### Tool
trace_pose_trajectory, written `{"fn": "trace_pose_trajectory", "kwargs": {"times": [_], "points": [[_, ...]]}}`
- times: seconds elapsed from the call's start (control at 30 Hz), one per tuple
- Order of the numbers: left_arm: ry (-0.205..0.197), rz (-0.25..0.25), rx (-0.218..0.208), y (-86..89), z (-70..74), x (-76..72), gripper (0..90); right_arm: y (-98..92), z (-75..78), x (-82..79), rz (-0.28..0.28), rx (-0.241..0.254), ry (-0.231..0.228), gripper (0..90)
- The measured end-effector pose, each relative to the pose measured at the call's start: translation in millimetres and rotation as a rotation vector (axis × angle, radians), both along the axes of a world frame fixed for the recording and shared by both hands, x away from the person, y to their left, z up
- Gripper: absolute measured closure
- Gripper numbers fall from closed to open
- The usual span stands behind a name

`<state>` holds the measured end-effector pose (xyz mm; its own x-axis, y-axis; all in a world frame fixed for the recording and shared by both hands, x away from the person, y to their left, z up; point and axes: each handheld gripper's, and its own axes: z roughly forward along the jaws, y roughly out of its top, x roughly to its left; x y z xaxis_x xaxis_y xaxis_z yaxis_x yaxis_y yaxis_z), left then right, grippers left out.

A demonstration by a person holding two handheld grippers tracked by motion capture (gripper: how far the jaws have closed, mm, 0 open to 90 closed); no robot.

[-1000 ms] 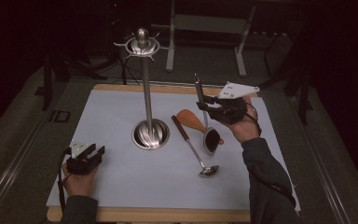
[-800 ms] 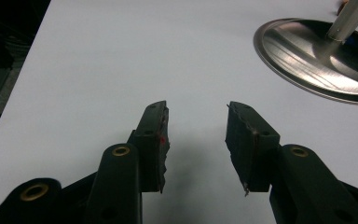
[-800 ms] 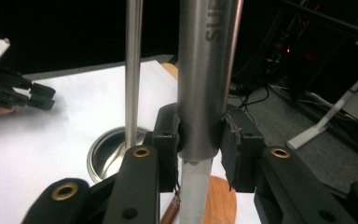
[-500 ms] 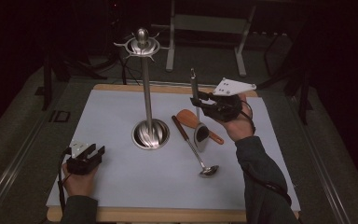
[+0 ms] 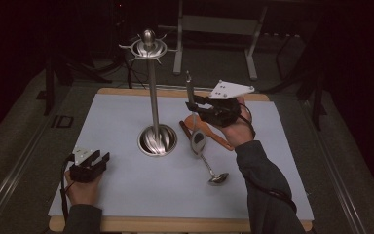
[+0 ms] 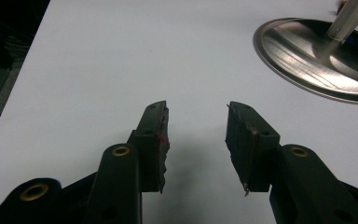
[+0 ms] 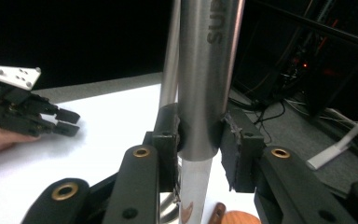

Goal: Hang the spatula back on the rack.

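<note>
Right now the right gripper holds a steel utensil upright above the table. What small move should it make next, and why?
Probably carry it a little further toward the stand and up, toward the hooks at the top ring. The right gripper is shut on the steel utensil by its handle, with the scoop end hanging low and the handle tip still below the ring. The left gripper rests open on the table.
</note>
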<state>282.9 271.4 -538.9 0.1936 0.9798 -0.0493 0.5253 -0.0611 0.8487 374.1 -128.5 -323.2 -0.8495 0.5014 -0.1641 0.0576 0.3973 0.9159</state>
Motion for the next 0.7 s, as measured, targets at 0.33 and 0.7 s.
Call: {"fn": "trace_pose_trajectory", "kwargs": {"times": [0.33, 0.7], "points": [[0.000, -0.001, 0.002, 0.0, 0.0, -0.1, 59.1, 11.5, 3.9, 0.1, 0.017, 0.058, 0.023, 69.3], [-0.001, 0.000, -0.001, 0.2, 0.1, -0.1, 59.1, 30.4, 12.0, -3.2, 0.023, 0.070, 0.020, 69.4]]}}
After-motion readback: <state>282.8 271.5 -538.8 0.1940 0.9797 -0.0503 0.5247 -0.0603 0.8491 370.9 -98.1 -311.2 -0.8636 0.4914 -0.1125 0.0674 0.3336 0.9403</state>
